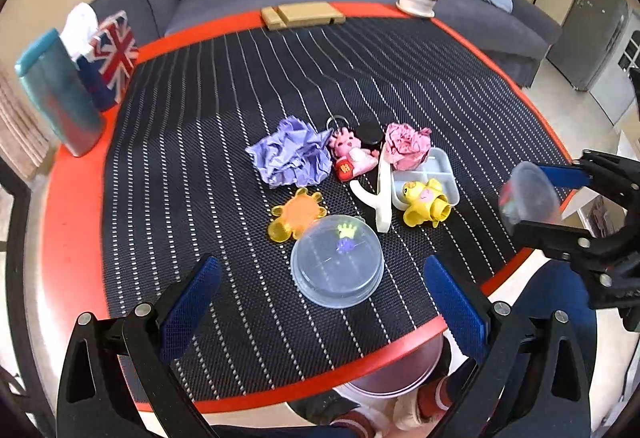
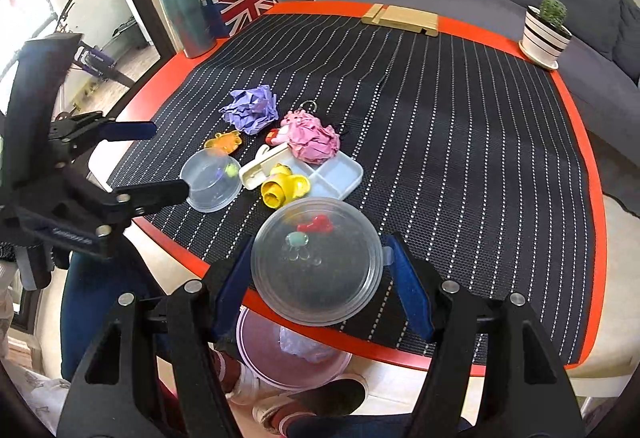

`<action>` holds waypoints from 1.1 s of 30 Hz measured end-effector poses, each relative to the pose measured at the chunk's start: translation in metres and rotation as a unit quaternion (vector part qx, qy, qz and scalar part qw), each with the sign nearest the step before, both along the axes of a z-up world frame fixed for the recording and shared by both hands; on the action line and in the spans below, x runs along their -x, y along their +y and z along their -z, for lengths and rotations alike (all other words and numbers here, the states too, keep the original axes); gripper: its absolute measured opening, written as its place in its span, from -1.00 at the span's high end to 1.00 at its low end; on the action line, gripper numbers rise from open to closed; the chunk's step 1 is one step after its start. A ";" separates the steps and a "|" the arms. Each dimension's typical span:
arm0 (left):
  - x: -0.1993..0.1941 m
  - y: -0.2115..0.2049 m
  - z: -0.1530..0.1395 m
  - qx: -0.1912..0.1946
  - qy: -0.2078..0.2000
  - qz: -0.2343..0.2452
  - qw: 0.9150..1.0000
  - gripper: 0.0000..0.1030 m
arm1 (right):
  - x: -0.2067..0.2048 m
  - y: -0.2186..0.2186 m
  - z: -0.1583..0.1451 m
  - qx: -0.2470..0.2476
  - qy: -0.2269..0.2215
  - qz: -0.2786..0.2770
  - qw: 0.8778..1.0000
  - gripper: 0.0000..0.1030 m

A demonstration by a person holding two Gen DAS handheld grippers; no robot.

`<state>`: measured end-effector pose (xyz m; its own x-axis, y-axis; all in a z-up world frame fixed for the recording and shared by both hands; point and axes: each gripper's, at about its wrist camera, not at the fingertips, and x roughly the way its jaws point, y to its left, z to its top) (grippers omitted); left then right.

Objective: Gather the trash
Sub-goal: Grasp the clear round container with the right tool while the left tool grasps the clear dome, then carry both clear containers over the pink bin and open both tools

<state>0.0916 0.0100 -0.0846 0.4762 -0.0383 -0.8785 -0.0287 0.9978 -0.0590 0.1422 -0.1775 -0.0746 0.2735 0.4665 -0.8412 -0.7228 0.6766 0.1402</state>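
- While clamped between the right gripper (image 2: pixel 318 292) pads, a clear plastic cup (image 2: pixel 318 270) is held over the table edge, above the pink bin (image 2: pixel 256 358).
- Release is best delayed until centred over the bin.
- Left gripper (image 1: pixel 320 302), jaws spread and empty, hangs over a second cup (image 1: pixel 338 266) on the mat.

Left gripper (image 1: pixel 322 294) angled steeply down, blue pads spread wide, nothing between them. Right gripper (image 2: pixel 320 280) angled steeply down, jaws half apart, pads clamped on clear plastic dome (image 2: pixel 316 270).

Clear lidded cup (image 1: pixel 337 265) between spread hand-held gripper (image 1: pixel 322 288) fingers
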 end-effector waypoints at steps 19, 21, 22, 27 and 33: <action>-0.013 -0.001 0.024 0.018 0.027 0.005 0.999 -0.09 | -0.003 -0.007 0.006 -0.003 0.004 0.005 1.000 -0.28; -0.010 -0.002 0.023 0.018 0.022 0.007 1.000 -0.09 | -0.002 -0.006 0.005 -0.004 0.002 0.005 1.000 -0.28; -0.009 -0.001 0.022 0.018 0.018 0.006 1.000 -0.09 | -0.001 -0.006 0.004 -0.005 0.002 0.005 1.000 -0.28; 0.005 0.000 0.008 0.017 -0.009 0.004 1.000 -0.09 | 0.004 -0.006 -0.001 -0.009 -0.003 0.004 1.000 -0.28; 0.027 -0.003 -0.011 0.015 -0.045 0.006 0.999 -0.09 | 0.015 -0.011 -0.009 -0.019 -0.010 0.002 1.000 -0.28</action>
<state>0.0650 0.0071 -0.0739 0.5517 -0.0703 -0.8310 -0.0109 0.9958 -0.0914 0.1268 -0.1881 -0.0660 0.2915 0.4971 -0.8172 -0.7233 0.6736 0.1517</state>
